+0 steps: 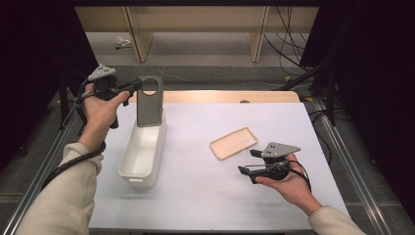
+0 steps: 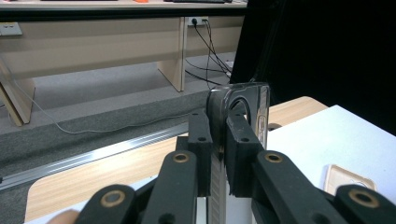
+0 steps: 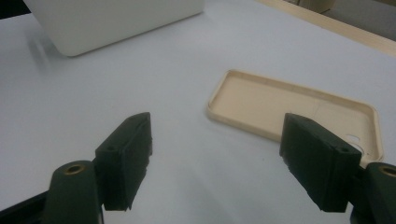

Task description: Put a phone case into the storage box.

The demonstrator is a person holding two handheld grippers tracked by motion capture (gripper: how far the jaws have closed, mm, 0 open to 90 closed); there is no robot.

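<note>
A grey phone case [image 1: 149,104] with a round camera hole hangs upright over the far end of the white bin [image 1: 142,152]. My left gripper [image 1: 137,86] is shut on its upper left edge; in the left gripper view the case [image 2: 247,100] stands edge-on between the pads [image 2: 201,140]. A beige phone case [image 1: 234,143] lies open side up on the white mat. My right gripper [image 1: 248,161] hovers open just near of it, and in the right gripper view the beige case [image 3: 299,108] lies beyond the spread jaws [image 3: 219,154], nothing between them.
The white mat [image 1: 205,196] covers the table, with a wooden strip [image 1: 230,96] at the far edge. Metal rails [image 1: 347,161] run along both sides. Beyond the table are a bench and cables [image 1: 288,44] on the floor.
</note>
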